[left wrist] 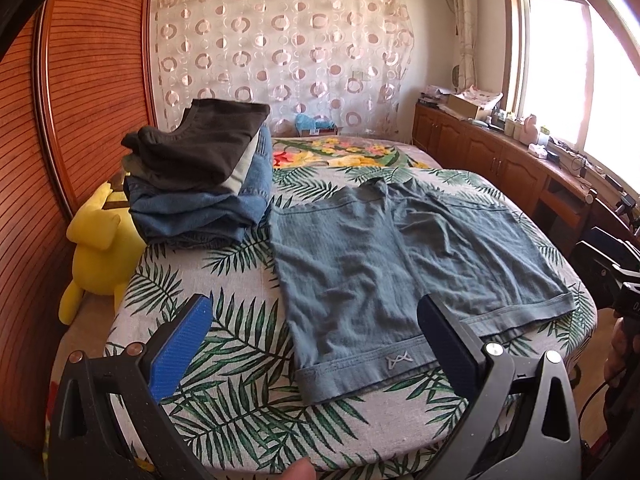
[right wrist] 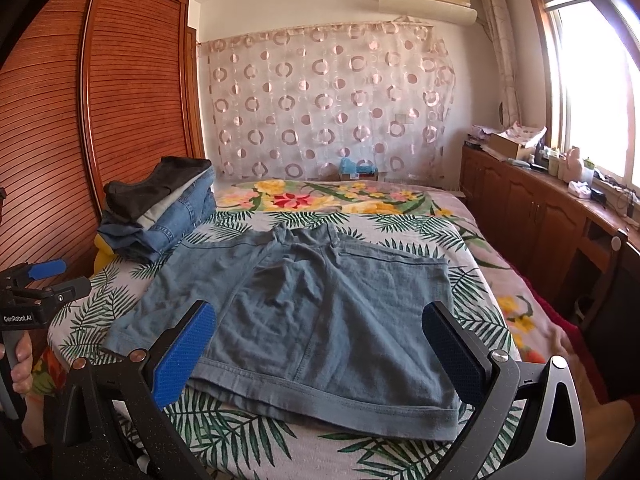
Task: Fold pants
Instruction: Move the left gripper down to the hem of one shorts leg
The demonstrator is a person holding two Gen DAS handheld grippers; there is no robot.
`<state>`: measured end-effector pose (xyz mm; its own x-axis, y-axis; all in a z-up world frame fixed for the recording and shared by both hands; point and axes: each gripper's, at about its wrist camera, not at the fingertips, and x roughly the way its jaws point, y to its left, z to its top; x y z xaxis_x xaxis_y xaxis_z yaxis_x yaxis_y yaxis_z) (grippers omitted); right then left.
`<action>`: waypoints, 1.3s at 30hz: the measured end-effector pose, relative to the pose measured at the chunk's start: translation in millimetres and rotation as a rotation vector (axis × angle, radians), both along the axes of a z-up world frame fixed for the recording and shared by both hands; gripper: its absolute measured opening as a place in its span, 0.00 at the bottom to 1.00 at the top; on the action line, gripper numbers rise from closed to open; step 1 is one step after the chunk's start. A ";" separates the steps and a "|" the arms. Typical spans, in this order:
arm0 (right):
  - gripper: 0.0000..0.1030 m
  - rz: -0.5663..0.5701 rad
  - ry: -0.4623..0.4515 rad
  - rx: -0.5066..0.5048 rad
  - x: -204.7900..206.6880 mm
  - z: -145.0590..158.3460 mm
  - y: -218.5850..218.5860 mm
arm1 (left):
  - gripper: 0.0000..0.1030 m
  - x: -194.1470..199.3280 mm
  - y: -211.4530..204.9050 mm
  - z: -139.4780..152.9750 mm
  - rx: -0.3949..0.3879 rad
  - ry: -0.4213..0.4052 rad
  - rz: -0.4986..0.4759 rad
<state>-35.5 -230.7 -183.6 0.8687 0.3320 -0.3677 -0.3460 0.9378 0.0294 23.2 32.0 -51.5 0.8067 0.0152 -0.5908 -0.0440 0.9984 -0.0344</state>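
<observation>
Step in hand: the approach, as I judge it. The grey-blue shorts [left wrist: 400, 256] lie spread flat and unfolded on the leaf-print bedspread [left wrist: 224, 360], waistband at the far side, both hems along the near edge.
My left gripper [left wrist: 316, 336]: jaws wide apart, holding nothing, hovering over the near left hem with its small logo.
My right gripper [right wrist: 320, 344]: jaws also wide apart and empty, hovering above the near right hem.
Folded stack [left wrist: 200, 176]: jeans and dark garments piled at the far left, just beside the shorts' left edge.
Yellow plush toy [left wrist: 96, 248]: off the bed's left side, out of my way.
Next move, my guess: lower both grippers, pinch a hem and waistband corner on one side, and carry that leg across the other without dragging the cloth into the stack.
</observation>
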 end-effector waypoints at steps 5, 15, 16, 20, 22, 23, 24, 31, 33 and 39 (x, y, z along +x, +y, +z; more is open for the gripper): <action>1.00 0.005 0.036 -0.010 9.4 -6.5 -5.3 | 0.99 1.9 4.3 -14.0 0.000 0.033 0.002; 0.99 0.011 0.107 -0.037 17.7 -17.2 -13.8 | 0.99 4.1 16.2 -49.0 -0.012 0.113 0.000; 0.99 0.013 0.114 -0.038 18.9 -18.0 -13.3 | 0.99 3.8 16.5 -51.7 -0.012 0.119 -0.001; 0.99 0.020 0.143 -0.052 20.1 -19.3 -12.0 | 0.97 2.2 17.4 -57.5 -0.022 0.136 -0.010; 0.98 0.022 0.160 -0.057 22.3 -20.7 -12.1 | 0.92 1.1 18.9 -60.1 -0.030 0.144 -0.016; 0.98 0.026 0.170 -0.059 23.2 -21.7 -12.6 | 0.91 0.5 19.1 -61.3 -0.035 0.148 -0.020; 0.98 0.027 0.181 -0.062 24.0 -22.7 -13.1 | 0.88 -0.1 19.2 -62.3 -0.038 0.150 -0.022; 0.95 0.032 0.224 -0.083 24.9 -22.3 -16.6 | 0.60 -6.0 19.6 -66.5 -0.084 0.161 -0.067; 0.94 0.034 0.234 -0.085 27.1 -22.1 -18.3 | 0.55 -6.8 19.2 -67.9 -0.090 0.165 -0.074; 0.92 0.041 0.255 -0.103 22.4 -22.8 -22.6 | 0.46 -7.9 18.0 -72.4 -0.103 0.165 -0.089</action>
<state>-13.1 -253.3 -206.4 0.7303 0.3146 -0.6064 -0.3774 0.9257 0.0257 15.3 50.0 -124.0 0.6941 -0.1191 -0.7100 0.0307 0.9902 -0.1361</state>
